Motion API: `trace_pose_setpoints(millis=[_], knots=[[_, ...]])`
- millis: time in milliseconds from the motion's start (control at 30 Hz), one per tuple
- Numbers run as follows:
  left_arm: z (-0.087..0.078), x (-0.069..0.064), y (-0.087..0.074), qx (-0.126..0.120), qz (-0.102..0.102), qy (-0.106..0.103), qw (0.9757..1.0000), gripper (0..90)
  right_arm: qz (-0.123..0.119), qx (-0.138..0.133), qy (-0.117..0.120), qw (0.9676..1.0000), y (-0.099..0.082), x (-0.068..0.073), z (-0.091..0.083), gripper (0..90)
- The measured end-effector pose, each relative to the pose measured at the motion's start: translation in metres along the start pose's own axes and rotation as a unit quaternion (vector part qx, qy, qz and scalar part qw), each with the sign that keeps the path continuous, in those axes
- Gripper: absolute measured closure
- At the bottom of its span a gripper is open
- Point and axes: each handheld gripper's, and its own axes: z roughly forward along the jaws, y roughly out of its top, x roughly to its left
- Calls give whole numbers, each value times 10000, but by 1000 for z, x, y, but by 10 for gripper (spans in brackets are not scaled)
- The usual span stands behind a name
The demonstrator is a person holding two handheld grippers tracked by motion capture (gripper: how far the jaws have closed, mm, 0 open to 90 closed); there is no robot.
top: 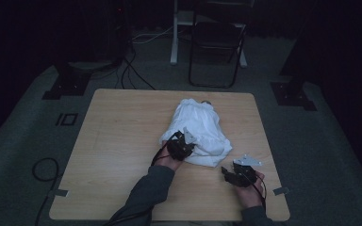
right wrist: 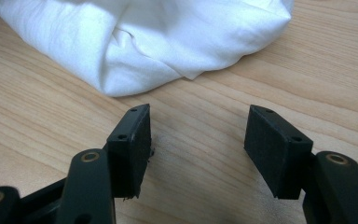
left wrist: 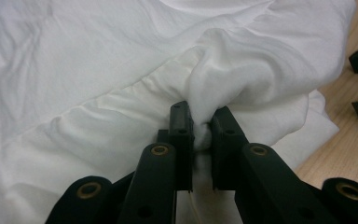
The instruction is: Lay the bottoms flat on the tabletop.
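**Desk:** Dim room, dark floor, a folding chair (top: 215, 47) at top centre; what sits on the pale wooden tabletop (top: 122, 141)?

**Photographer:** One crumpled white cloth (top: 199, 132), lying right of centre in the high view. The left hand-held gripper (top: 181, 145) has its jaws closed on a pinched ridge of that cloth at the lower-left edge of the bundle. The right hand-held gripper (right wrist: 193, 140) hovers low over bare wood with its jaws spread wide and nothing between them, just below the cloth's lower-right corner.

**Desk:** How would the step go well?

**Photographer:** Likely by keeping the left pinch firm on a single fold, while the right one takes a separate edge rather than a bunched layer, so the fabric spreads instead of dragging.

**Desk:** Room to move?

**Photographer:** Plenty of bare wood on the left half of the frame; the right edge lies near the right gripper.
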Motion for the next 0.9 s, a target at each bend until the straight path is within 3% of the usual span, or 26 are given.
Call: trace_pose_setpoints(millis=[100,167,200,467,567,600,767,900], knots=[[-9,10,-2,-49,-102,94,9999,815,-10,-7,4,10000,0,0,0,405],[-9,10,-2,-49,-102,94,9999,815,-12,-8,5,10000,0,0,0,405],[-16,20,-5,-88,-213,182,9996,816,-11,-10,4,10000,0,0,0,405],[-30,43,-17,-115,-452,377,9982,814,-13,-14,10,10000,0,0,1,405],[-32,45,-19,-104,-467,396,9981,814,-17,-16,10,10000,0,0,1,405],[-36,53,-24,-114,-583,446,9972,813,-13,-15,12,10000,0,0,1,405],[-40,62,-29,-80,-641,536,9965,813,-13,-17,14,10000,0,0,1,405],[-45,74,-36,-78,-802,643,9947,813,-20,-21,17,10000,0,0,1,404]])
